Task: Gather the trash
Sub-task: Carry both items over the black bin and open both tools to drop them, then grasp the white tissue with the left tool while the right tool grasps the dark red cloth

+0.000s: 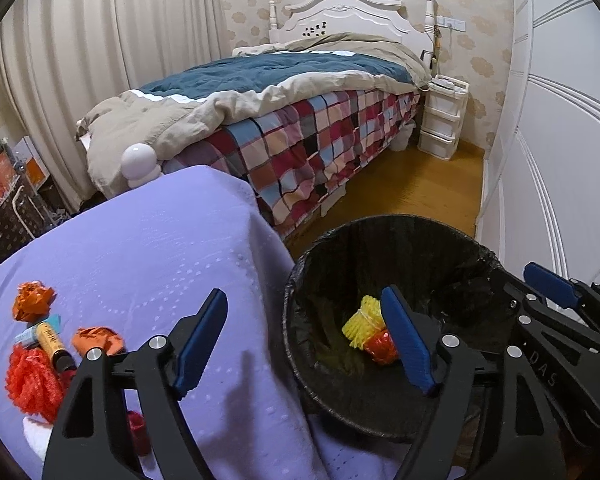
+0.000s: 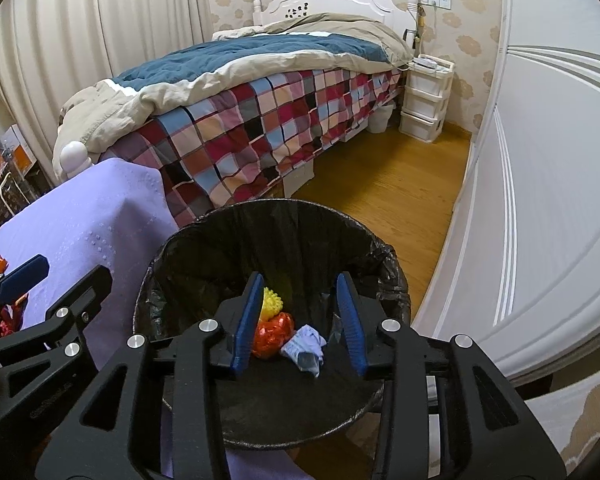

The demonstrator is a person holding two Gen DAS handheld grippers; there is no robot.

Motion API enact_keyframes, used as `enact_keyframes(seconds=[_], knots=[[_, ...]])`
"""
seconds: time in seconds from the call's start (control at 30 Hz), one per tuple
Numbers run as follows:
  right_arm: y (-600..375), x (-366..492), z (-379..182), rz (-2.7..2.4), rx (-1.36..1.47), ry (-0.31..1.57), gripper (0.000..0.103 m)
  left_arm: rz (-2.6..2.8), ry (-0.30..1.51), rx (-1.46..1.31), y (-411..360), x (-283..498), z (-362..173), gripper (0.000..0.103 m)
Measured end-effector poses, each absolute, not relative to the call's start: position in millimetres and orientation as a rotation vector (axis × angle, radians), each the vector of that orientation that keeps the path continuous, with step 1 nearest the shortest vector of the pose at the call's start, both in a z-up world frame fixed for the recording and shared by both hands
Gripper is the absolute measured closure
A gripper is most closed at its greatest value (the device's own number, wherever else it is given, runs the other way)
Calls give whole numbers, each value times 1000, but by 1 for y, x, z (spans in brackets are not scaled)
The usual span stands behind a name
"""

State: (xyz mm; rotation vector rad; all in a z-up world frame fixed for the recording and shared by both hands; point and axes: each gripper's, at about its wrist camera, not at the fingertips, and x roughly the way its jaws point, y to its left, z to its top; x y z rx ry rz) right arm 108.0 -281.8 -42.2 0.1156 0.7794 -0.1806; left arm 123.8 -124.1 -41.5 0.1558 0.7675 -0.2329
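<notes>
1. Bedroom floor beside the bed holds a black-lined bin [image 2: 260,220], set against the purple-covered worktop [image 1: 148,248].
2. Already inside the bin: a yellow net [image 1: 364,320], a red wrapper [image 2: 274,332] and a pale scrap [image 2: 306,346].
3. Left gripper [image 1: 304,340] straddles the bin's near rim; right gripper [image 2: 298,320] hangs over its mouth. Both jaws are apart, holding nothing.
4. Left of the bin, an orange wrapper [image 1: 32,300], a tube [image 1: 52,340] and a red net [image 1: 32,380] remain on the worktop.
5. Worktop edge and bin rim touch, so I judge the room for moving tight.
</notes>
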Motion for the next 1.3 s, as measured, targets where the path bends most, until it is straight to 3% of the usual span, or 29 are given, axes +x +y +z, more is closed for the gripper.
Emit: enact_keyframes(seconds=[0.33,1.3], knots=[[-259,87,-37,-152,105,787,55,-195,770,142,-94,97,-34,26],[-142,20,-38,83,10,814,54,21,841,64,32,13,-51,26]])
